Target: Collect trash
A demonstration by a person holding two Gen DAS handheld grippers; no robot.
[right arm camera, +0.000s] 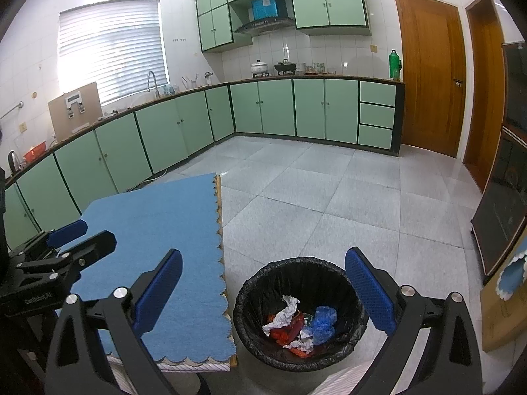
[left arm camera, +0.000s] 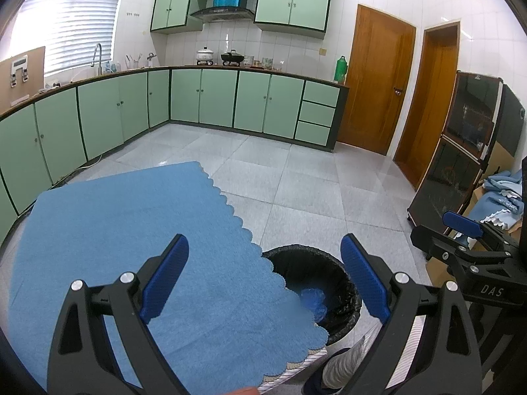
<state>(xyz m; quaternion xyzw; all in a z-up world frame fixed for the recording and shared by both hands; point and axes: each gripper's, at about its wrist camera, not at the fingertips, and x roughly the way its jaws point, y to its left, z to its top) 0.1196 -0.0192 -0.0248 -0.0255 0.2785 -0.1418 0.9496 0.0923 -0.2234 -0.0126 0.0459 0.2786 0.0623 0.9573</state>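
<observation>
Trash (right arm camera: 298, 324) is all in the bin (right arm camera: 357, 326) on the floor, right of the table (right arm camera: 158, 230): crumpled paper, blue plastic, red wrappers. Light, soft stuff imo, pinch any bunched fold. Left gripper (left arm camera: 263, 279) and right gripper (right arm camera: 263, 293) both w/ jaws apart, holding nothing. Table looks bare.

Blue scalloped cloth (right arm camera: 158, 230), black-lined bin (right arm camera: 263, 279), mint-green cabinets (right arm camera: 276, 105).

I see a table (right arm camera: 227, 367) covered by a blue cloth (right arm camera: 158, 230) with a scalloped edge. Just beside it, a bin (right arm camera: 250, 293) with a black liner stands on the grey tiled floor (right arm camera: 329, 197).
</observation>
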